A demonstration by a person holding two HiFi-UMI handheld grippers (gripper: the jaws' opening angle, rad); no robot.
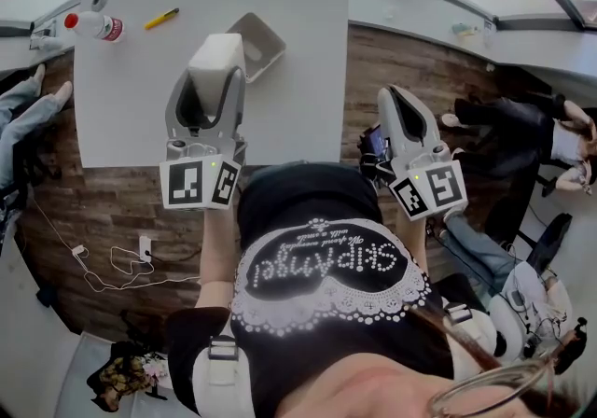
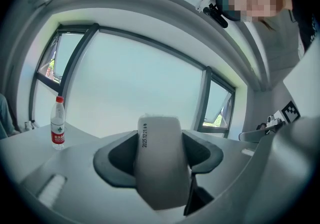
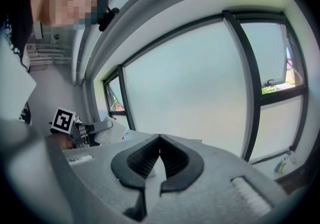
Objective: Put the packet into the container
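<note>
Left hand-held gripper tight on packet, right hand-held gripper closed, empty; container beside, bottle, pen beyond

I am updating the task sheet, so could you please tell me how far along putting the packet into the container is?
Done: the left gripper has the white packet clamped between its jaws, above the table. In hand: the packet hangs just beside the grey container, which looks empty. Left: bring the packet over the container and release it. The right gripper is shut, empty and off to the side.
</note>
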